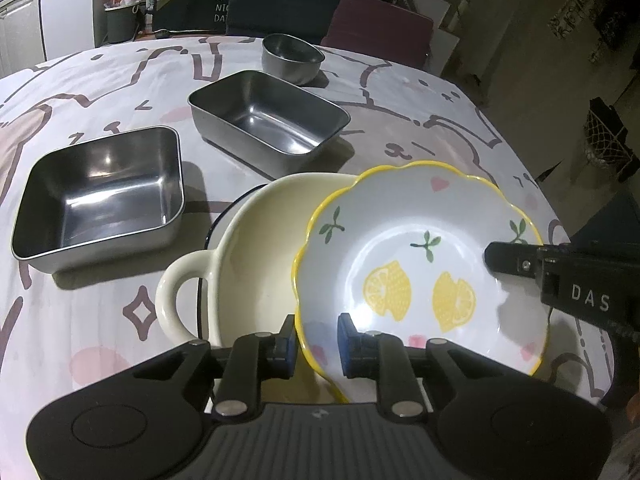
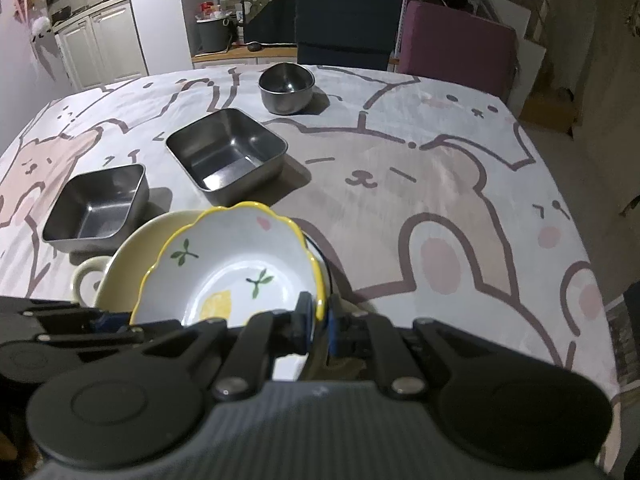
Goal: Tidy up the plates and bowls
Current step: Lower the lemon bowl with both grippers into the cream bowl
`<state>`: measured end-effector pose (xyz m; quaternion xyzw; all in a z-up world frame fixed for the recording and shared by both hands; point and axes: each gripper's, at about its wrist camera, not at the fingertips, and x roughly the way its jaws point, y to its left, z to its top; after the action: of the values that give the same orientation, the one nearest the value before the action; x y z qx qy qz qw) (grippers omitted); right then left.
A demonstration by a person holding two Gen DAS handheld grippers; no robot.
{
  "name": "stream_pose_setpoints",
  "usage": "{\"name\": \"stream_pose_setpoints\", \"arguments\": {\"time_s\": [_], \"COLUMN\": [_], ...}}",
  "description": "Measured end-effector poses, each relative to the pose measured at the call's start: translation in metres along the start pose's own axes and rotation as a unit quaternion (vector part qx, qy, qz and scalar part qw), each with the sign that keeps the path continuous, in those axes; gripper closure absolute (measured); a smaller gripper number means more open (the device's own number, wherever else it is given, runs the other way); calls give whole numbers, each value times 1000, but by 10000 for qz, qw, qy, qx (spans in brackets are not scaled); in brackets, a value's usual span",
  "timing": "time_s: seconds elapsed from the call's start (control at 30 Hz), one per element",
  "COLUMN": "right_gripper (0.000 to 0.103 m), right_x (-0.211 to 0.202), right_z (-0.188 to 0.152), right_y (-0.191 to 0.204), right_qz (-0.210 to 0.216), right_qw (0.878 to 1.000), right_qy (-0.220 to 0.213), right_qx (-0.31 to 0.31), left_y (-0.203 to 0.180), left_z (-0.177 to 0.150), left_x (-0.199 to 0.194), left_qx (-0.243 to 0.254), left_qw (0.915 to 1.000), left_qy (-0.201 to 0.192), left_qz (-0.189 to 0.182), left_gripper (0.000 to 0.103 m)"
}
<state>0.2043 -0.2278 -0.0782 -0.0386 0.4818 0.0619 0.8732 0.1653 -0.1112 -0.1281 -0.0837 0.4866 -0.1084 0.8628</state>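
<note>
A white lemon-print bowl [image 1: 404,256] with a scalloped yellow rim lies tilted inside a cream bowl [image 1: 248,248] that has a loop handle. My left gripper [image 1: 317,340] straddles the lemon bowl's near rim. The rim sits against the left pad, a gap shows before the right pad, so it is open. My right gripper [image 2: 319,320] is shut on the lemon bowl [image 2: 232,264] at its right rim, and its finger [image 1: 508,260] shows over that rim in the left wrist view. The cream bowl [image 2: 128,252] rests on the table.
Three empty steel dishes stand beyond: a square tray [image 1: 100,196], a rectangular tray [image 1: 268,116] and a round bowl [image 1: 292,56]. A thin dark rim [image 1: 224,220] peeks from under the cream bowl. The bear-print cloth [image 2: 440,184] covers the table; two chairs stand at the far edge.
</note>
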Motion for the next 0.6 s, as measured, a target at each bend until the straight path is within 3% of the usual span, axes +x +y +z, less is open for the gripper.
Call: {"name": "stream_pose_setpoints", "arguments": {"time_s": [0.3, 0.6], "right_gripper": [94, 94], "right_x": [0, 9], "right_z": [0, 3], "right_y": [1, -5], "right_qz": [-51, 199], "right_qw": [9999, 9997], "right_qy": [-33, 124], "right_qx": [-122, 57], "left_y": [4, 20], "left_z": [2, 5], "left_x": [-1, -18], "left_qx": [-18, -211], "left_qw": [9999, 9997], "left_qy": [75, -111], "left_qz": [-92, -24], "left_gripper": [82, 82]}}
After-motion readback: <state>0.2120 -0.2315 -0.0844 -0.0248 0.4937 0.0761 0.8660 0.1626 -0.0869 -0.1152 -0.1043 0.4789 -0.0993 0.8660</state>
